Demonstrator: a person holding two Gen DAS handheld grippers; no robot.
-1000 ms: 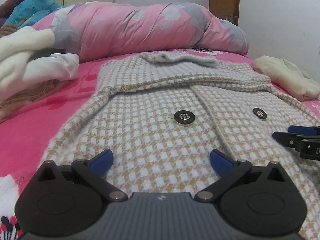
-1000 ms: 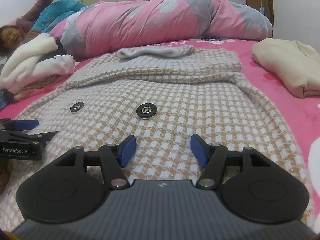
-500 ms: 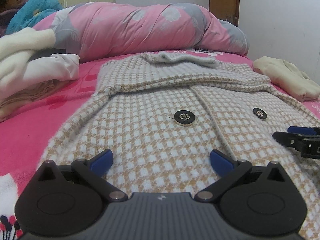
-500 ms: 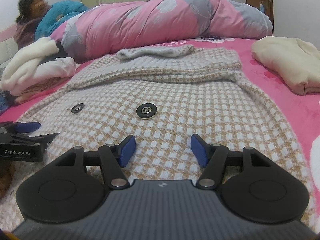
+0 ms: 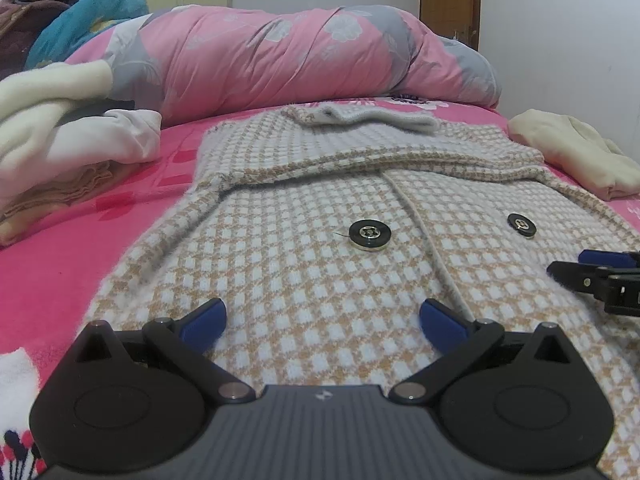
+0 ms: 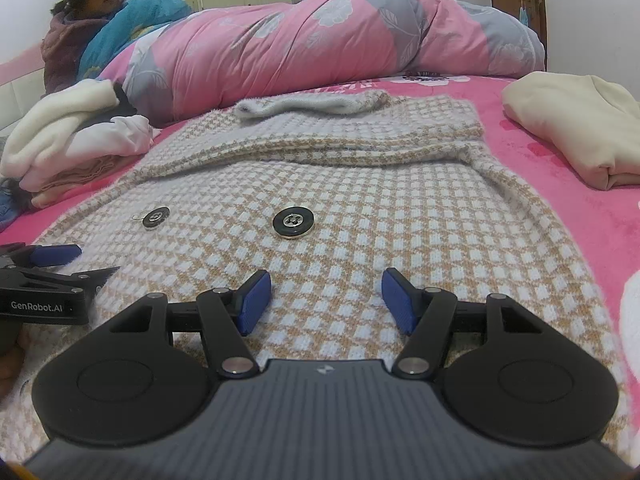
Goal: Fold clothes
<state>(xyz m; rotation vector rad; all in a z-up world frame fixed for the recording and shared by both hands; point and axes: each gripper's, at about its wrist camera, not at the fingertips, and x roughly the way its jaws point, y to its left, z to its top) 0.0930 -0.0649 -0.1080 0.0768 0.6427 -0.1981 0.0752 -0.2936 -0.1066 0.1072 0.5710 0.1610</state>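
Observation:
A tan and white houndstooth knit jacket [image 5: 312, 280] [image 6: 384, 208] with large black buttons [image 5: 369, 234] [image 6: 293, 221] lies spread flat on the pink bed, its grey collar at the far end. My left gripper [image 5: 322, 319] hovers low over the jacket's near hem, open, nothing between its blue pads. My right gripper [image 6: 326, 300] stands open over the hem further right, also empty. Each gripper shows at the edge of the other's view: the right gripper [image 5: 600, 276] and the left gripper [image 6: 52, 276].
A rolled pink floral duvet [image 5: 312, 60] lies across the far side of the bed. A stack of folded pale clothes [image 5: 60, 152] sits at the left and a folded cream garment [image 6: 572, 128] at the right. A person [image 6: 92, 20] sits at the far left.
Both grippers have stayed where they were, open. The person at the far left has come into clearer view and shifted.

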